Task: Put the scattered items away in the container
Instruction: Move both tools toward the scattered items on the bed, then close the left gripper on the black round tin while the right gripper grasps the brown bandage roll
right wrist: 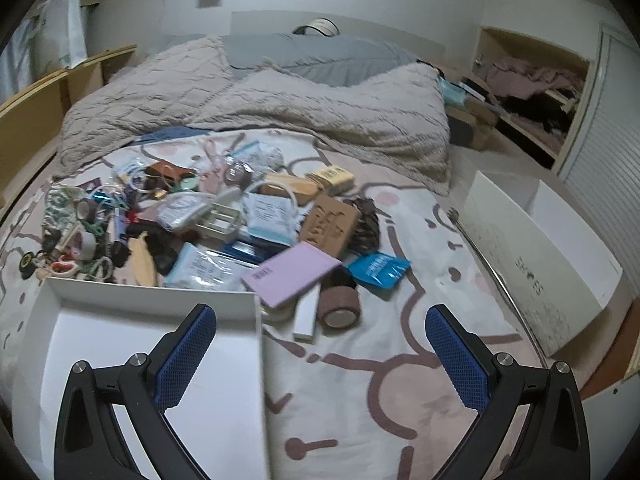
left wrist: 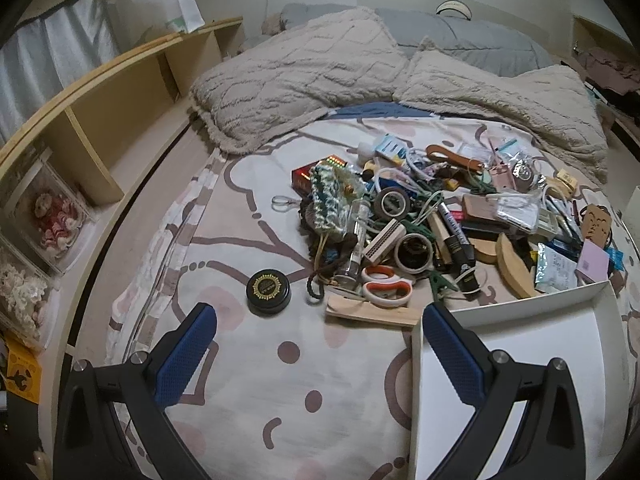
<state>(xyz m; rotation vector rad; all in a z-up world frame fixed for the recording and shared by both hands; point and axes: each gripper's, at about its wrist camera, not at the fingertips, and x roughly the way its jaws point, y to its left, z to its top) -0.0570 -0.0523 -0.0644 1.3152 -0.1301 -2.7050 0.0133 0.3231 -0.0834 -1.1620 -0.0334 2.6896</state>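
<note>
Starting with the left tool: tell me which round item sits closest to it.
The black round tin with the gold emblem, alone on the sheet just ahead of the left tool; the tape rolls lie farther back.

Both wrist views are aimed down the bed toward the headboard, held low and close over the sheet. The left view is set further left, with the shelf (left wrist: 100,128) at its edge; the right view takes in the closet side. The clutter pile (left wrist: 420,216) and white box (right wrist: 152,300) are shared (opposite corners seen).
</note>
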